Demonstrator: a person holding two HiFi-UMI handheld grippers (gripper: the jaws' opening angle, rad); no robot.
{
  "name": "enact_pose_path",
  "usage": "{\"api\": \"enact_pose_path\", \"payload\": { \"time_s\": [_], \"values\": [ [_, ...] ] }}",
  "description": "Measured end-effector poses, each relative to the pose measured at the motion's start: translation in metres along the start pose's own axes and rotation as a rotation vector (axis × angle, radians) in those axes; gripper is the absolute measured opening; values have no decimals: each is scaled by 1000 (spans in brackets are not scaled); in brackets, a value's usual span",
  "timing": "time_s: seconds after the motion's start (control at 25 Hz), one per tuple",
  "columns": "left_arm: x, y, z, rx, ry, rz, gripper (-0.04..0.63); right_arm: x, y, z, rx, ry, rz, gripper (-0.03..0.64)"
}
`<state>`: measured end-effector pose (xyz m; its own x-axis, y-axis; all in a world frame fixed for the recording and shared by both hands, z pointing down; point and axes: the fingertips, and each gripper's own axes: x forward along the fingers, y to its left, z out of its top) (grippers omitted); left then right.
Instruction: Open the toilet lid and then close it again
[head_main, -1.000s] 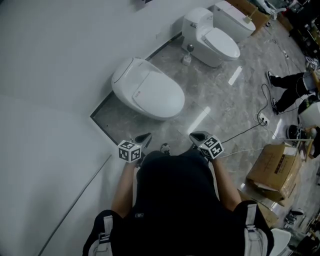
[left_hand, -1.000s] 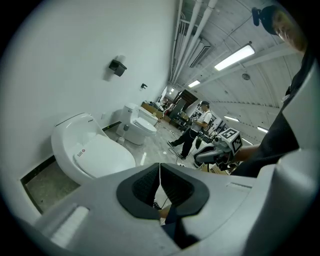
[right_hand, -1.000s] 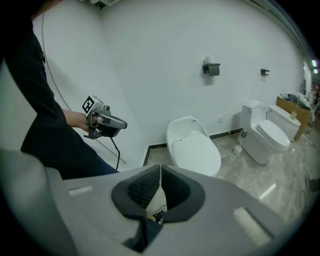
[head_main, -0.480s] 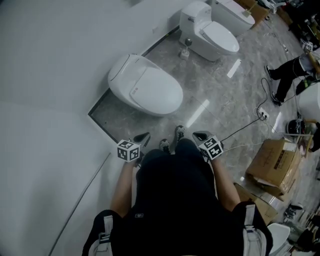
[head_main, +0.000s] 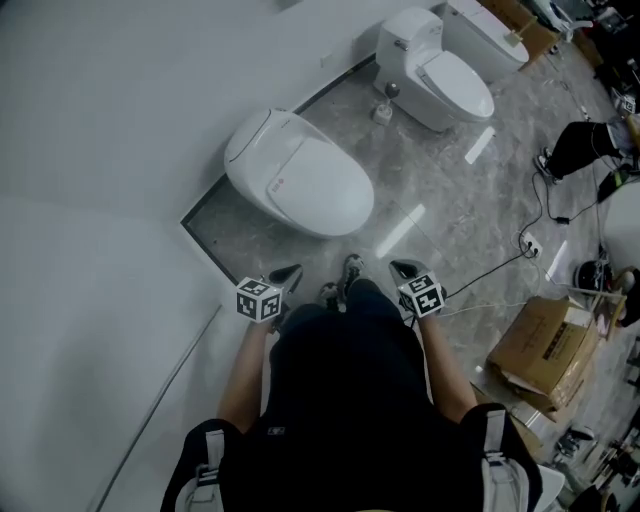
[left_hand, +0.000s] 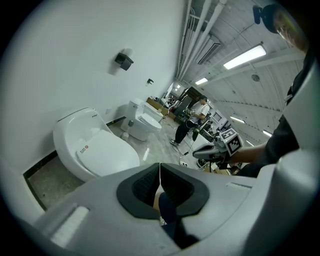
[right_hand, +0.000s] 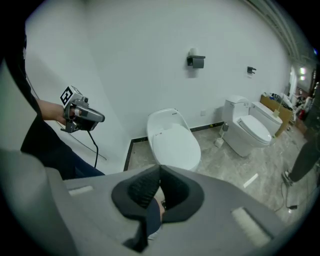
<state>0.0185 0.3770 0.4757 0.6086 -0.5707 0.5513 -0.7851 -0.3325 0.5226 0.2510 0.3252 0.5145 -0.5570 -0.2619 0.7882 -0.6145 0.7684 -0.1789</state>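
In the head view a grey marbled floor (head_main: 440, 180) runs along a plain white wall (head_main: 120, 100). The toilet (head_main: 250, 150) stands at the floor's wall-side edge on a darker strip. It is white and egg-shaped, with its lid (head_main: 315, 185) lying flat down on the bowl. A second toilet (head_main: 445, 75) stands farther along the same edge. A cardboard box (head_main: 540, 350) and a loose cable (head_main: 490, 262) lie toward the floor's opposite side. My left gripper (head_main: 288, 274) and right gripper (head_main: 402, 268) point at the floor near the toilet but well apart from it. My own dark clothing covers the bottom middle of this view. In the left gripper view my jaws are pressed together with nothing between them. The toilet sits beyond them to the left, its lid down and a small red mark on it too small to read. A black fitting (left_hand: 123, 61) hangs on the wall above, and a person (left_hand: 192, 120) stands far back among clutter I cannot make out. In the right gripper view those jaws are also closed and empty. The toilet stands straight ahead against the wall, and my jaws cut off its foot.
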Motion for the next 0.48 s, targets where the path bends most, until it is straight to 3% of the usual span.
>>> {"api": "enact_pose_path", "payload": {
  "time_s": [0.48],
  "values": [
    [14,30,37,-40,7,85,14,41,-55,24,83,30,49,3]
  ]
}}
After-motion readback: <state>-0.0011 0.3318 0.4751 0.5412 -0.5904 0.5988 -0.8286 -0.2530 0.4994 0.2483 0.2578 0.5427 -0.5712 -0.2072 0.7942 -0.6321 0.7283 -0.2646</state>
